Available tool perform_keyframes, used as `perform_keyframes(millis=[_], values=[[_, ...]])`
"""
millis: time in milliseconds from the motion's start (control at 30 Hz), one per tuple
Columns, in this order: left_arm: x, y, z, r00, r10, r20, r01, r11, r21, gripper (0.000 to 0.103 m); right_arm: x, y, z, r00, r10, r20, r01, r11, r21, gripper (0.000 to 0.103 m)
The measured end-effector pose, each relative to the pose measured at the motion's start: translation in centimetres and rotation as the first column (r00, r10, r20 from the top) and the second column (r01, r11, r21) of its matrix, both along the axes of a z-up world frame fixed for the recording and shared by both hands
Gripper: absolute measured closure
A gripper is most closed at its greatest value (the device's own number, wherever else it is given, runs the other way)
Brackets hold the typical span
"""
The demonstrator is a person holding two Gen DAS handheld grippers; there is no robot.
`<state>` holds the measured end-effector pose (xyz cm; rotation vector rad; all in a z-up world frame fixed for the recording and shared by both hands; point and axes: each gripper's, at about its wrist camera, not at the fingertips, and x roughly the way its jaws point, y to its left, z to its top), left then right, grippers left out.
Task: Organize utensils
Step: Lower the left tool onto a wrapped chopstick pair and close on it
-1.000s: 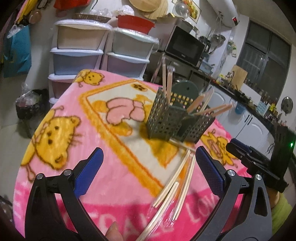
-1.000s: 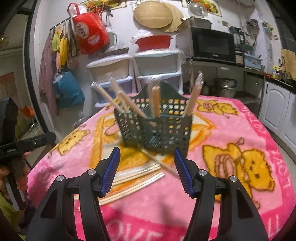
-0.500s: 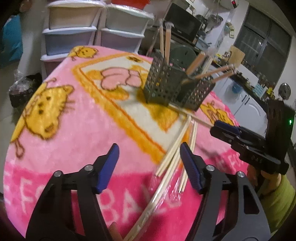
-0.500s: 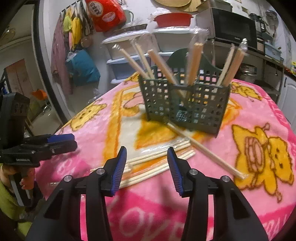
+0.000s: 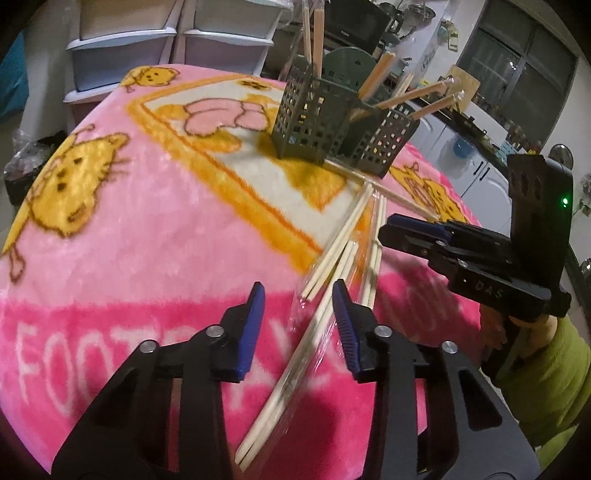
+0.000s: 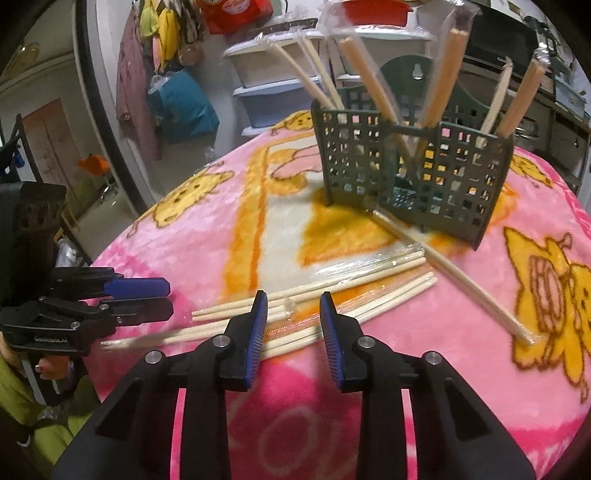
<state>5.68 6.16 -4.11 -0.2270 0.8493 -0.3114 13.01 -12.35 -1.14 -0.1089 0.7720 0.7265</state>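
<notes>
Since before, lowered toward loose wrapped chopsticks (image 6: 332, 291) beside green caddy (image 6: 417, 177); both tongs (image 5: 297, 295) (image 6: 290, 304) closing, nothing gripped; several already inside, rest remaining.

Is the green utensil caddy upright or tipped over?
Upright: the caddy stands on its base on the blanket, wrapped chopsticks poking out its top.

A round table wears a fuzzy pink blanket (image 5: 155, 236) with yellow cartoon animals. Behind it, at 12 o'clock, plastic drawers (image 5: 122, 48) stand against a pale wall. A black microwave (image 5: 354, 22) sits toward 1 o'clock. White cupboards (image 5: 476, 173) run along at 2 o'clock under a dark window (image 5: 517, 55). At 10 o'clock a blue bag (image 6: 184, 103) hangs by a doorway.
</notes>
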Motion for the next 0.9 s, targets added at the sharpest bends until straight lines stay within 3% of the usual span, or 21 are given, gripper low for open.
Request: perform_keyframes(millis=[267, 600, 800, 900], values=[[0.1, -0.2, -0.6, 1.000, -0.020, -0.017, 0.020, 1.000, -0.004, 0.075, 0.6, 1.5, -1.0, 0.999, 0.039, -0.024, -0.040, 0.999, -0.034, 0.081], [0.7, -0.4, -1.6, 0.998, -0.036, -0.043, 0.035, 0.999, -0.019, 0.083, 1.6, 1.6, -1.7, 0.996, 0.034, -0.082, -0.038, 0.999, -0.038, 0.089], [0.8, -0.3, -1.8, 0.998, -0.036, -0.047, 0.035, 0.999, -0.029, 0.090, 1.5, 2.0, -1.9, 0.995, 0.046, -0.085, -0.051, 0.997, -0.050, 0.094], [0.8, -0.3, -1.7, 0.998, -0.037, -0.043, 0.036, 0.999, -0.028, 0.098, 1.6, 1.9, -1.9, 0.996, 0.040, -0.085, -0.044, 0.998, -0.053, 0.097]])
